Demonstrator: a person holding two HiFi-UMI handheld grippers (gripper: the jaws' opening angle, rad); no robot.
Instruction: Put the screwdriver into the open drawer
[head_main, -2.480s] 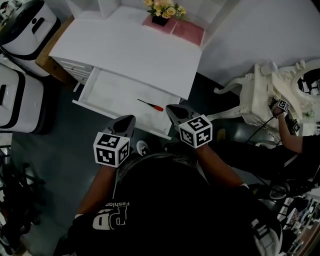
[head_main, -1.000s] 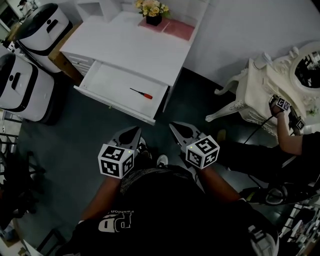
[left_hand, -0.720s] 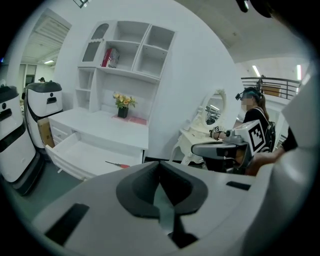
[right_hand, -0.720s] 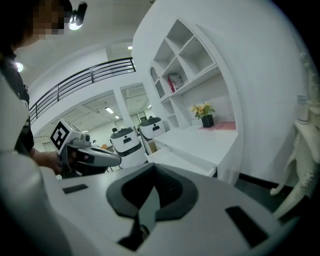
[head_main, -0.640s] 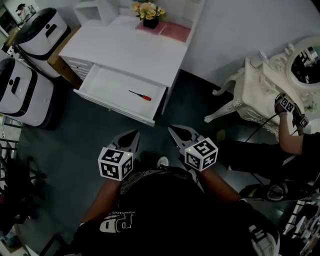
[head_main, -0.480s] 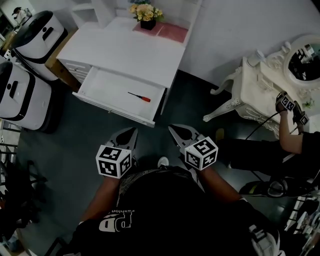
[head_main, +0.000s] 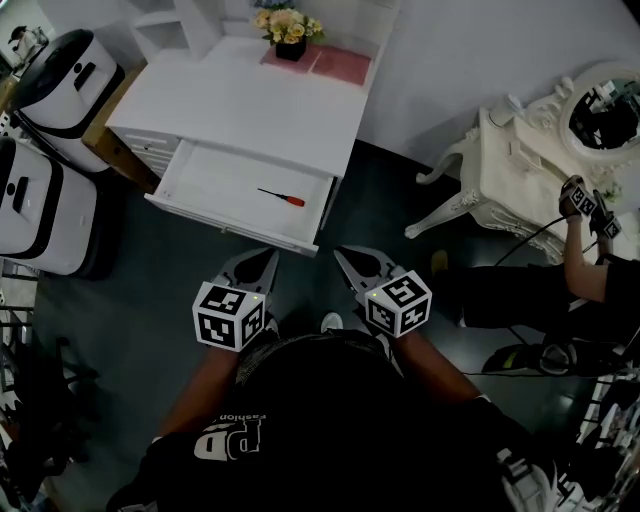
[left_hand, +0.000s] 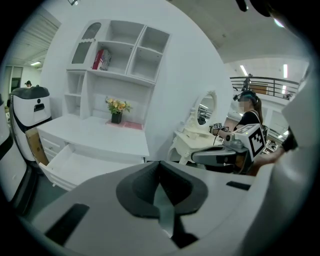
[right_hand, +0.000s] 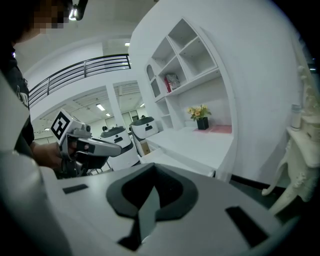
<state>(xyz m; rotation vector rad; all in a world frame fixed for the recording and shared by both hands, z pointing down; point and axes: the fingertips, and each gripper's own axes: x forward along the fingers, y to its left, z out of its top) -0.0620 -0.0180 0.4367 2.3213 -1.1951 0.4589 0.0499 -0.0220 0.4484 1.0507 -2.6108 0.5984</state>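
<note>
I see the screwdriver (head_main: 282, 197) lying flat inside the open drawer (head_main: 205, 190), toward its right end, with its red handle pointing right and neither pair of tongs touching it. The drawer juts out from under the white bench (head_main: 240, 105), where a pot of flowers (head_main: 285, 22) stands at the back. My left tongs (head_main: 263, 257) and right tongs (head_main: 344, 253) hang side by side over the dark floor (head_main: 380, 200), short of the drawer front. Both are clenched tight with nothing between their jaws.
</note>
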